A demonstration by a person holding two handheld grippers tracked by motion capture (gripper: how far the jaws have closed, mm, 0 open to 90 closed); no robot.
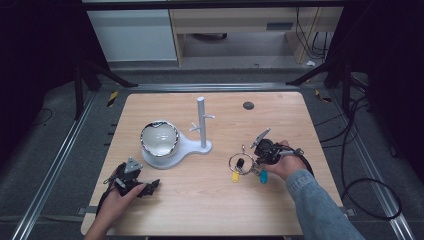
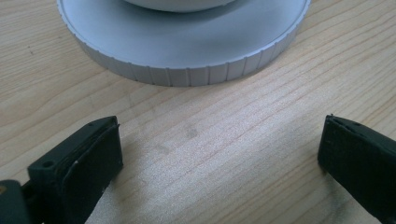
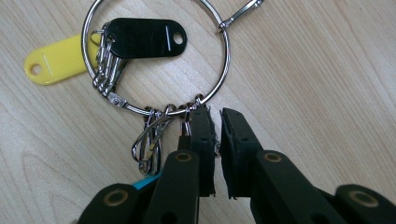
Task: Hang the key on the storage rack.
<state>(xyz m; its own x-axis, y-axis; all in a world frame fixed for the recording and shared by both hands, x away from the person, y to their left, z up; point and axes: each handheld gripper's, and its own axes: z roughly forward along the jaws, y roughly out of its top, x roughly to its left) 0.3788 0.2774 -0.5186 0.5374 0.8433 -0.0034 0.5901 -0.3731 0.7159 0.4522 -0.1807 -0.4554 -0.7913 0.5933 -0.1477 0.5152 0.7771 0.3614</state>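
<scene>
On the wooden table [image 1: 210,200] we see a white stand [image 1: 172,152] with a round base, an upright post [image 1: 201,122] with short pegs, and a shiny metal bowl [image 1: 159,138] sitting on the base. A small dark disc [image 1: 248,105] lies near the far edge of the table, well apart from everything else.

The left gripper [image 1: 148,187] rests low on the table at the near left, held by the person's left hand [image 1: 120,199], just short of the stand. In the left gripper view its jaws stand wide apart with bare wood between them, and the ribbed rim of the stand's base [image 2: 187,70] lies ahead of the fingertips, not touching them.

The right gripper [image 3: 215,135] is held by the right hand [image 1: 280,162], which comes out of a denim sleeve [image 1: 320,205], to the right of the post. Just beside it lies a large key ring [image 3: 159,60] flat on the wood, carrying a black tag [image 3: 144,37], a yellow tag [image 3: 56,63], a teal tag [image 1: 263,176] and several small clips [image 3: 152,140]. In the right gripper view the jaws are nearly together, a thin gap showing between the pads; the left pad sits right against the near edge of the ring, among the clips. We cannot tell for sure whether anything is pinched there, though the gap itself looks empty.
</scene>
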